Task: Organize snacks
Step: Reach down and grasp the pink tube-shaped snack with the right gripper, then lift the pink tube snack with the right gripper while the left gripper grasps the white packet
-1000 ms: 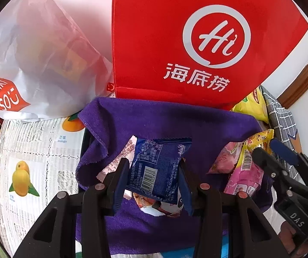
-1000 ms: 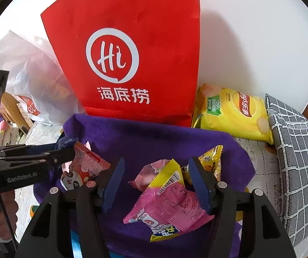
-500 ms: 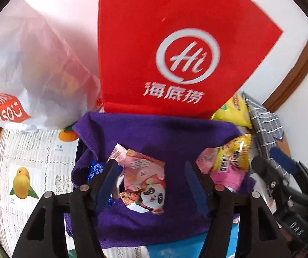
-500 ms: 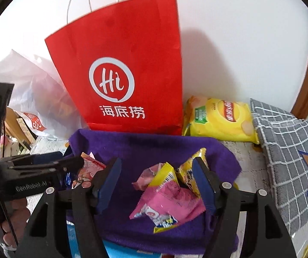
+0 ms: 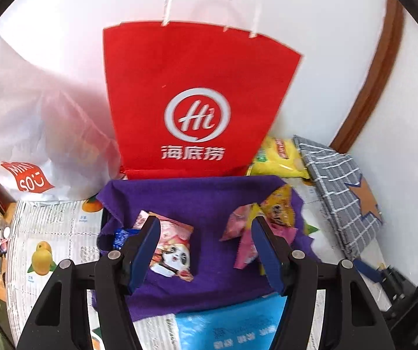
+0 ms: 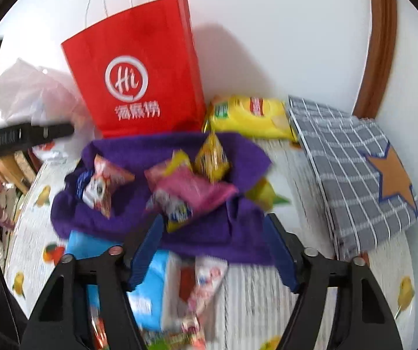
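Observation:
Snack packets lie on a purple cloth (image 5: 197,198) (image 6: 150,151): a pink panda packet (image 5: 173,253) (image 6: 101,186), a dark blue packet (image 5: 120,236) tucked at its left, a pink and yellow packet (image 5: 245,242) (image 6: 191,195) and a small yellow one (image 5: 279,207) (image 6: 211,157). My left gripper (image 5: 206,250) is open and empty, raised above the cloth's near edge. My right gripper (image 6: 214,248) is open and empty, back from the cloth over a light blue packet (image 6: 147,285) and a white and red packet (image 6: 206,283).
A red paper bag (image 5: 197,105) (image 6: 138,78) stands against the wall behind the cloth. A white plastic bag (image 5: 31,128) is at left, a yellow chip bag (image 5: 279,160) (image 6: 249,116) and a grey checked bag (image 5: 337,189) (image 6: 354,175) at right. A fruit-print tablecloth (image 5: 51,233) covers the table.
My left gripper let go of the dark blue packet, which now lies on the cloth's left side. Both grippers have pulled back and up from the cloth, the right one moving fast.

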Available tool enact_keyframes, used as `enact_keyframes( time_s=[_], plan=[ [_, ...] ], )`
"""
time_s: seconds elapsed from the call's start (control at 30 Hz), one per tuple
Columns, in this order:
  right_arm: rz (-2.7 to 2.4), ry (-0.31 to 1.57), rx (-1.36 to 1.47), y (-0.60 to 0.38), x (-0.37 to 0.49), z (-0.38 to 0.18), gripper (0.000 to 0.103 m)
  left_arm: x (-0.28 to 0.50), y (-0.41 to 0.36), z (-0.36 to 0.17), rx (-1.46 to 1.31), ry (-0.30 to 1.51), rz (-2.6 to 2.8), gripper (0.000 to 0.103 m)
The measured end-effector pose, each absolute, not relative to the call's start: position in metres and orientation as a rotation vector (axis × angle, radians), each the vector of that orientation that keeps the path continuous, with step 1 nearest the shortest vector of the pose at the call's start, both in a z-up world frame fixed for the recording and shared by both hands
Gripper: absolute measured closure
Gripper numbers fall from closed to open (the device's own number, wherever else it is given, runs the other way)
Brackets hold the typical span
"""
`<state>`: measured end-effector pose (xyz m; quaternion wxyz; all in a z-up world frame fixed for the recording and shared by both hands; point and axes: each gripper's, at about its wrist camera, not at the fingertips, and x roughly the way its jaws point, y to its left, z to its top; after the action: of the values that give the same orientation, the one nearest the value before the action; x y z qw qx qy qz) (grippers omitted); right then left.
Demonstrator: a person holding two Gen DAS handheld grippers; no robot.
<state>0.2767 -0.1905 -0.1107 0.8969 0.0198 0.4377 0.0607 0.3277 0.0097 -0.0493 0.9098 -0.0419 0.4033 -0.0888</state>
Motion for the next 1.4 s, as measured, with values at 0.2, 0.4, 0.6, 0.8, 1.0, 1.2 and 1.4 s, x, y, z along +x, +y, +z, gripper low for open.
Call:
enact_keyframes(
  time_s=[0.2,0.4,0.6,0.8,1.0,1.2,1.4],
  plan=[
    [0.142,0.969,0.011,-0.194,0.242,-0.135,0.05,0.297,-0.003,-0.048,-0.03,0.843,-0.182,0.04],
    [0.178,1.032,0.057,-0.195,0.224,-0.164,0.051,0.266,0.002,-0.052,-0.007,0.86,-0.132,0.04],
    [0.203,1.058,0.079,-0.192,0.216,-0.181,0.054,0.231,0.03,-0.074,0.002,0.901,-0.05,0.04],
    [0.223,1.078,0.087,-0.19,0.221,-0.196,0.056,0.209,0.056,-0.094,-0.043,0.963,0.007,0.04],
    [0.281,1.124,0.13,-0.187,0.234,-0.209,0.086,0.192,0.062,-0.097,-0.052,0.976,0.037,0.04],
    [0.248,1.092,0.124,-0.201,0.219,-0.195,0.087,0.177,0.055,-0.093,-0.058,0.963,0.02,0.04],
    [0.217,1.084,0.109,-0.227,0.185,-0.177,0.086,0.164,0.047,-0.096,-0.065,0.953,-0.011,0.04]
  ],
)
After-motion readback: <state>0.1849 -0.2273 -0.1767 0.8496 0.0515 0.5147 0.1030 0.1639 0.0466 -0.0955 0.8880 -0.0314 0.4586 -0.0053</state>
